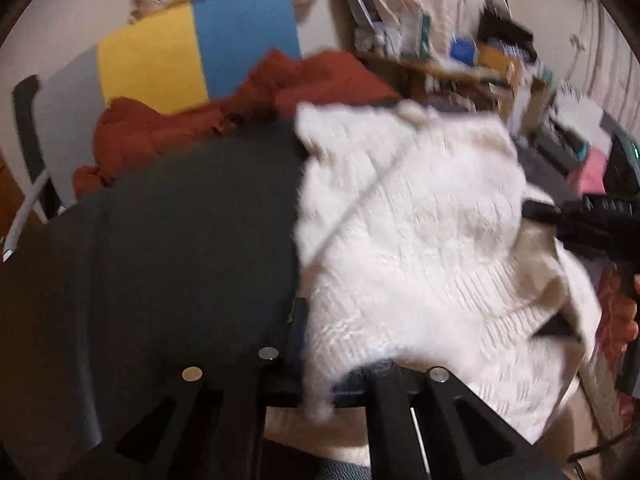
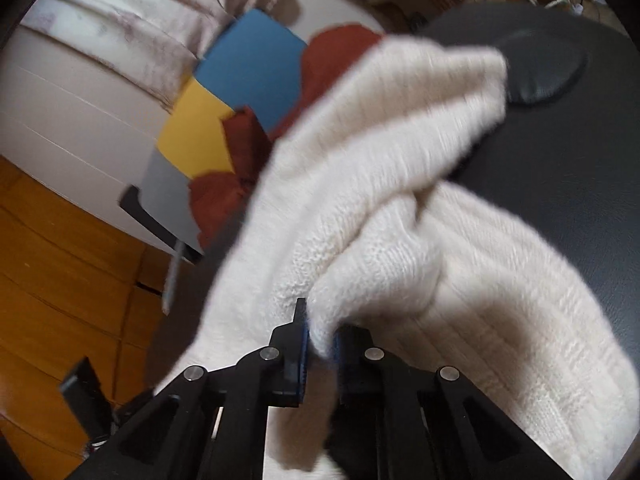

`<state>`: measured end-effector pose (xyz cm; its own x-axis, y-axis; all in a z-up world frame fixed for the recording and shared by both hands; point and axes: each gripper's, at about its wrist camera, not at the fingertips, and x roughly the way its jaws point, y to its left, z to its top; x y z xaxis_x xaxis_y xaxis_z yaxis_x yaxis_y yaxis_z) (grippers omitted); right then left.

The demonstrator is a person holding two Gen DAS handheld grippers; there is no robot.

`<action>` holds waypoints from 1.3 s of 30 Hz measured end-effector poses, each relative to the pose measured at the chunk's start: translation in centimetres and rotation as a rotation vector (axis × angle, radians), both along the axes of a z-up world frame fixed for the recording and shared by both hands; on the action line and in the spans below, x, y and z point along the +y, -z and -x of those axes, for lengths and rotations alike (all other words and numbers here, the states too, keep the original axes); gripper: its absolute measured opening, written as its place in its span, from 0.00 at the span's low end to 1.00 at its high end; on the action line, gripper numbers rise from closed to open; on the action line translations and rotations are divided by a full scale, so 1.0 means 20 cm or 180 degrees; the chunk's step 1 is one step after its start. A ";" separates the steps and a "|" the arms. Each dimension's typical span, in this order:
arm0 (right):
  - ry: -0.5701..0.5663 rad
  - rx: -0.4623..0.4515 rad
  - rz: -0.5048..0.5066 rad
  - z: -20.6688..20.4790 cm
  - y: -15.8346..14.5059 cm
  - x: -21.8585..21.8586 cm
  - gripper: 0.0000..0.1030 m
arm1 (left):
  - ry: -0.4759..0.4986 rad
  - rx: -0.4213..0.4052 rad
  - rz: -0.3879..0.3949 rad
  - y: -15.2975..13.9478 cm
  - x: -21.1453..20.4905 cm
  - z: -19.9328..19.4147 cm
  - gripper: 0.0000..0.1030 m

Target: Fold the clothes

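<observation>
white sweater (image 1: 420, 240) motion-blurred; left tongs (image 1: 320, 364) tips hidden under it; shelf clutter (image 1: 460, 52) unreadable

The left half of the black bench (image 1: 180, 240) lies bare in the left wrist view, open for a pass from the near edge to the far side. A heap of rust-red cloth (image 1: 168, 132) blocks the far left edge, with a chair (image 1: 152, 68) of grey, yellow and blue panels just behind it. The white knit sweater (image 1: 412, 220) covers the right half. Far right, a cluttered shelf (image 1: 472, 64) closes that side. In the right wrist view, bare bench (image 2: 560, 152) shows to the right of the raised sweater (image 2: 380, 184), and open wooden floor (image 2: 60, 264) lies left.
</observation>
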<state>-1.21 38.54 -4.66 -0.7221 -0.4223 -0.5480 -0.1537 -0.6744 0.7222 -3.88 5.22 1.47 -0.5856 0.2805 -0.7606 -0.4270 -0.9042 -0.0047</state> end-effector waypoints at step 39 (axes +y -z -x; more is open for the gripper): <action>-0.0485 0.3651 -0.0548 -1.03 -1.94 -0.84 0.09 | -0.0345 0.2491 -0.1750 -1.77 -1.02 -1.11 0.05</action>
